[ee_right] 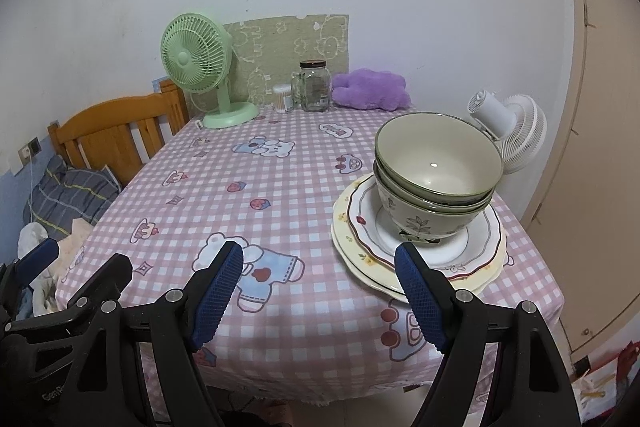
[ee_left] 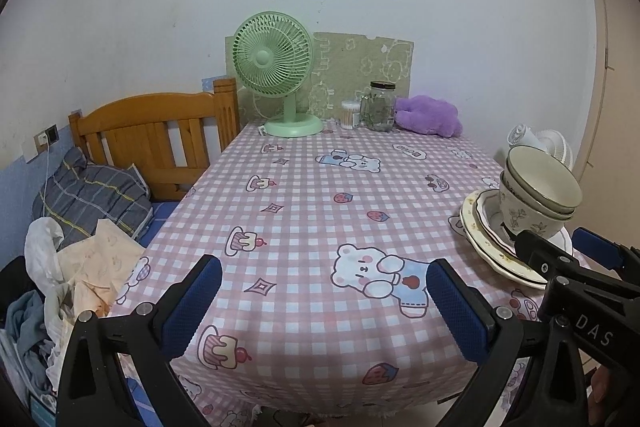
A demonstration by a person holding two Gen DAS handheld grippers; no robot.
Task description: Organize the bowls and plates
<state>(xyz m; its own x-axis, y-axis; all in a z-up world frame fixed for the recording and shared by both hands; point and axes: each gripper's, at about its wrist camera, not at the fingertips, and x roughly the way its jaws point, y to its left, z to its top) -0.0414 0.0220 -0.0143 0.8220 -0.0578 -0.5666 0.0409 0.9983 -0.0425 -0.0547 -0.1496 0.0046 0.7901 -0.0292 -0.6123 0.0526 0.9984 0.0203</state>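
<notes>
Three nested bowls (ee_right: 436, 155), the top two green-rimmed and the bottom one floral, stand on a stack of plates (ee_right: 476, 239) near the table's front right corner. My right gripper (ee_right: 320, 263) hangs open over the cloth just left of and in front of the plates, with nothing between its fingers. In the left wrist view, the bowls (ee_left: 540, 187) and plates (ee_left: 480, 227) lie at the right edge, with the right gripper (ee_left: 568, 249) close in front of them. My left gripper (ee_left: 324, 291) is open and empty above the front edge of the table (ee_left: 304, 195).
At the back of the table stand a green fan (ee_right: 196, 67), a glass jar (ee_right: 316, 87), a cotton swab tub (ee_right: 283, 99) and a purple plush (ee_right: 372, 89). A white fan (ee_right: 508, 127) sits behind the bowls. A bed (ee_left: 152, 135) with clothes lies to the left.
</notes>
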